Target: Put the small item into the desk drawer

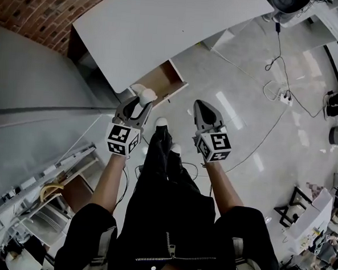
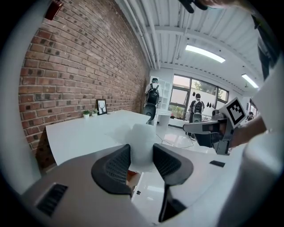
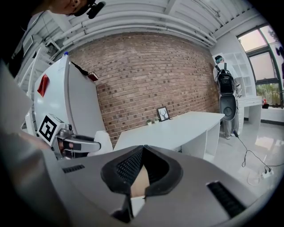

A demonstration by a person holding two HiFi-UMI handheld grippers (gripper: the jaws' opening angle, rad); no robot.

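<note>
The small item [image 1: 144, 94] is a soft white lump, and my left gripper [image 1: 141, 100] is shut on it, holding it just in front of the open desk drawer [image 1: 161, 80] with its wooden inside. In the left gripper view the white item [image 2: 142, 144] sits pressed between the two dark pads, above the white desk [image 2: 93, 133]. My right gripper [image 1: 200, 105] hovers to the right of the drawer with its jaws shut and nothing in them. In the right gripper view its pads [image 3: 128, 166] meet at the tips, and the left gripper's item [image 3: 103, 141] shows at the left.
The white desk [image 1: 164, 23] stands against a brick wall [image 1: 34, 3]. Cables and a power strip [image 1: 285, 97] lie on the glossy floor at the right. Shelving [image 1: 45, 192] lines the left. The person's legs and white shoes [image 1: 161, 123] are below the grippers. A person [image 3: 226, 95] stands at the desk's far end.
</note>
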